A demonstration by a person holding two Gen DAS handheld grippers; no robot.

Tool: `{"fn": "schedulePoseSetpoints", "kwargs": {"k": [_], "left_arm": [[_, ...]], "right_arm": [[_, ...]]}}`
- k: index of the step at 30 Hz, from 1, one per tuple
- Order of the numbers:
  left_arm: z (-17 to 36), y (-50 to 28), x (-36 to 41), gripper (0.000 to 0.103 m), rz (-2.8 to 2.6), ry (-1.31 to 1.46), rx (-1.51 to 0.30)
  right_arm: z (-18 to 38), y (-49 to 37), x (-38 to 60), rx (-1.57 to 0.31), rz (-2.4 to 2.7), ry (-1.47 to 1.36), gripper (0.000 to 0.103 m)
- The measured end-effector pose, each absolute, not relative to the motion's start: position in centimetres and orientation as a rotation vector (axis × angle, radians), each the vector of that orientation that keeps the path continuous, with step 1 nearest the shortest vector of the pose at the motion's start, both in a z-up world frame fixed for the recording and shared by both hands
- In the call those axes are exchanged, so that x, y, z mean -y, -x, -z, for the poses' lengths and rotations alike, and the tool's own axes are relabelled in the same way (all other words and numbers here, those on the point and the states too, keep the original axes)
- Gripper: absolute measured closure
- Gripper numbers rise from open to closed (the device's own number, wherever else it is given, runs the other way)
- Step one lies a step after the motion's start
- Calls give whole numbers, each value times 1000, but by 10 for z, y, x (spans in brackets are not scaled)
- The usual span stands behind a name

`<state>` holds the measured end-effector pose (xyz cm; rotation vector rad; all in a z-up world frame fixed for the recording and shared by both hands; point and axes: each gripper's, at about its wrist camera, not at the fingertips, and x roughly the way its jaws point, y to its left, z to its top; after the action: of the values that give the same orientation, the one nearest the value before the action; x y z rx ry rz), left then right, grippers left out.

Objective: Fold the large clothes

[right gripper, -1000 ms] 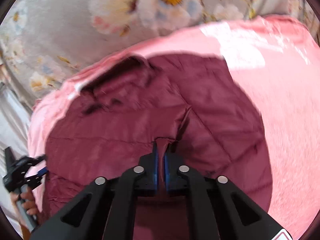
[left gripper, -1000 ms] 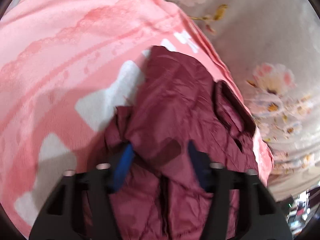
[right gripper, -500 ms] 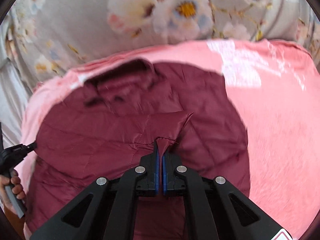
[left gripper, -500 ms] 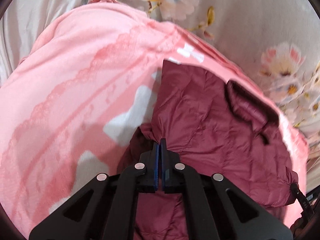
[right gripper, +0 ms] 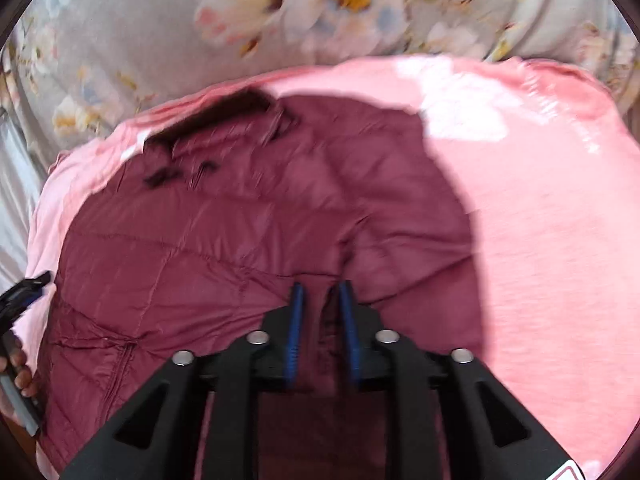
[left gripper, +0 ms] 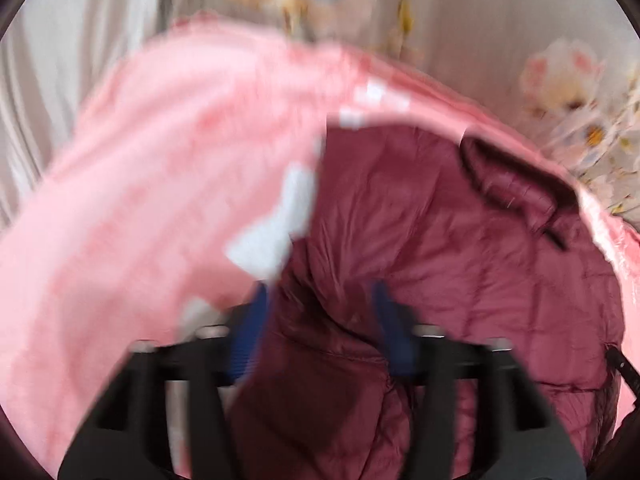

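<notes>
A maroon quilted jacket (left gripper: 460, 260) lies spread on a pink blanket (left gripper: 160, 180), its dark collar (left gripper: 512, 176) at the far side. My left gripper (left gripper: 320, 312) hovers over the jacket's near left edge. Its jaws are opening, and a bulge of jacket fabric sits loose between the blue pads (left gripper: 252, 320). In the right wrist view the jacket (right gripper: 240, 220) fills the middle. My right gripper (right gripper: 322, 308) is over a raised fold; its jaws are also opening, and the fold stands between the pads (right gripper: 296, 320) without being pressed. The left view is blurred.
A grey flowered bedsheet (right gripper: 140, 40) lies beyond the pink blanket (right gripper: 540, 200). At the left edge of the right wrist view a hand (right gripper: 20, 364) holds the left gripper (right gripper: 24, 288) beside the jacket's side.
Both grippers were shut on folds of the jacket half a second ago and have now let go. The left gripper has drawn back and rolled, so more of the jacket shows.
</notes>
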<state>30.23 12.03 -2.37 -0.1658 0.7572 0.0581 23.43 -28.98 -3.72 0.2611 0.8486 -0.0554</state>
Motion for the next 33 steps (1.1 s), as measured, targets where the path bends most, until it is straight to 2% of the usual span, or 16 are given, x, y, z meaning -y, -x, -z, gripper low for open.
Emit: {"fn": "schedulePoseSetpoints", "kwargs": {"k": [4, 8, 11, 15, 19, 33], "left_arm": [[-29, -294, -117, 45, -43, 137, -653], [-51, -317, -76, 46, 48, 117, -650], [-32, -345, -41, 51, 92, 84, -731], [16, -367, -13, 53, 76, 26, -834], [52, -369, -12, 54, 61, 35, -863], [74, -366, -1, 54, 25, -55, -829]], "right_arm": [[-2, -227, 298, -765, 59, -310, 78], [-25, -245, 266, -748, -39, -292, 86], [-13, -265, 233, -784, -73, -232, 92], [21, -279, 218, -863, -72, -208, 93], [50, -281, 216, -921, -60, -199, 95], [70, -279, 221, -910, -75, -227, 98]]}}
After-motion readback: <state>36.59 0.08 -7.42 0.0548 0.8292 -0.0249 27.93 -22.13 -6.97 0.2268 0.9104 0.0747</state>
